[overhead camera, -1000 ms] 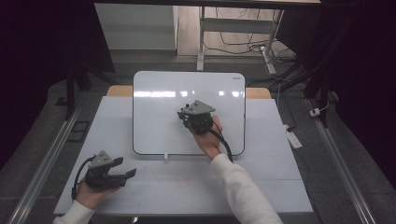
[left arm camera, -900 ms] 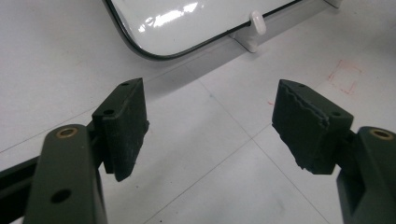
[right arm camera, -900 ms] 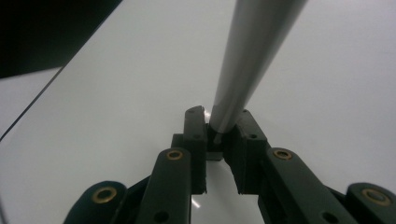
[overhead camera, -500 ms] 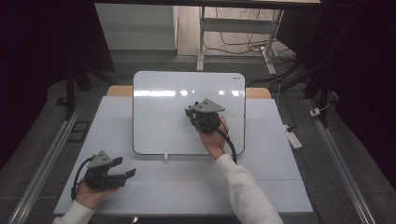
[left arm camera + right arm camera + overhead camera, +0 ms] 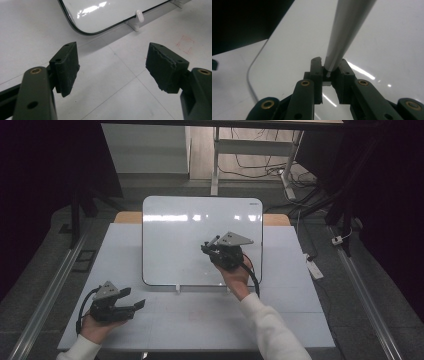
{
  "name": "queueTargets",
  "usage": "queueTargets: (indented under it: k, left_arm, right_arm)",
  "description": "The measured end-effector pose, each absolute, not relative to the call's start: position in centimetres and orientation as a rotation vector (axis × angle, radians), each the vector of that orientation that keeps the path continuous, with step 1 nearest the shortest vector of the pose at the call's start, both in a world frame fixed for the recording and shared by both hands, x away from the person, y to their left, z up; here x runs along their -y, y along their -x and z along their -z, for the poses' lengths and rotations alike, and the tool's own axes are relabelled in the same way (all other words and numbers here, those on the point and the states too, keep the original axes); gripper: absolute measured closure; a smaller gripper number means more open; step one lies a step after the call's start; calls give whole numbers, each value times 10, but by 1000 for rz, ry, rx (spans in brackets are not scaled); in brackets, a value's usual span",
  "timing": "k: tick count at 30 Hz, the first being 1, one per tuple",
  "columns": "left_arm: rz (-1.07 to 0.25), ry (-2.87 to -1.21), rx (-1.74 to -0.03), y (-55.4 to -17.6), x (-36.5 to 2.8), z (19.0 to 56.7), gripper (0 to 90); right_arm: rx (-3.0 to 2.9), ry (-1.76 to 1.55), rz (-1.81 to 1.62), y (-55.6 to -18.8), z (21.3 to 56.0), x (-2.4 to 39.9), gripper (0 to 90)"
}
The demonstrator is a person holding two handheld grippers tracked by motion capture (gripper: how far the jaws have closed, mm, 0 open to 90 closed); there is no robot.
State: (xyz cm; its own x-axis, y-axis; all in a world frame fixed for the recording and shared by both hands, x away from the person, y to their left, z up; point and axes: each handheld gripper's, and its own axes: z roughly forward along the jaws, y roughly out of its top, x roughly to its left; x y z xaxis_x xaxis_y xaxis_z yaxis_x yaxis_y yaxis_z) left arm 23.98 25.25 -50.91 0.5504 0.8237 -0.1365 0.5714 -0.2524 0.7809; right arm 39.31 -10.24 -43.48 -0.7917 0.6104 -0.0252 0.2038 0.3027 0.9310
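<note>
The table (image 5: 300, 320) surface in front of the whiteboard (image 5: 175, 245) is open for passage. The two white clips (image 5: 176, 289) at the board's near edge project upward (low obstructions). The right gripper (image 5: 212, 246) and its forearm occupy the board's right half.

High view: the table (image 5: 200, 320) and the whiteboard (image 5: 170, 250) at frame centre are evenly lit from above; the surroundings at the left and right edges fall into near-black. A band of specular glare crosses the upper part of the whiteboard. The picture is soft and slightly grainy throughout.

Left gripper view: bright, diffuse light; faint soft shadows lie on the table under the whiteboard's edge (image 5: 82, 31). Glare patches sit at top centre. The near fingers (image 5: 66, 66) are slightly blurred.

Right gripper view: the upper left corner is black. A pale rod-shaped thing (image 5: 347, 30) rising to the top edge is out of focus; streaks of glare mark the board at lower right.
</note>
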Motion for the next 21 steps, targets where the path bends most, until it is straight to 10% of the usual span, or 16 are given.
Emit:
queueTargets:
  k: [21]
  left_arm:
    - [-403, -1915, -1129, -240, -249, 504, 272]
  right_arm:
    - [-2334, -754, -1524, -333, 459, 156, 773]
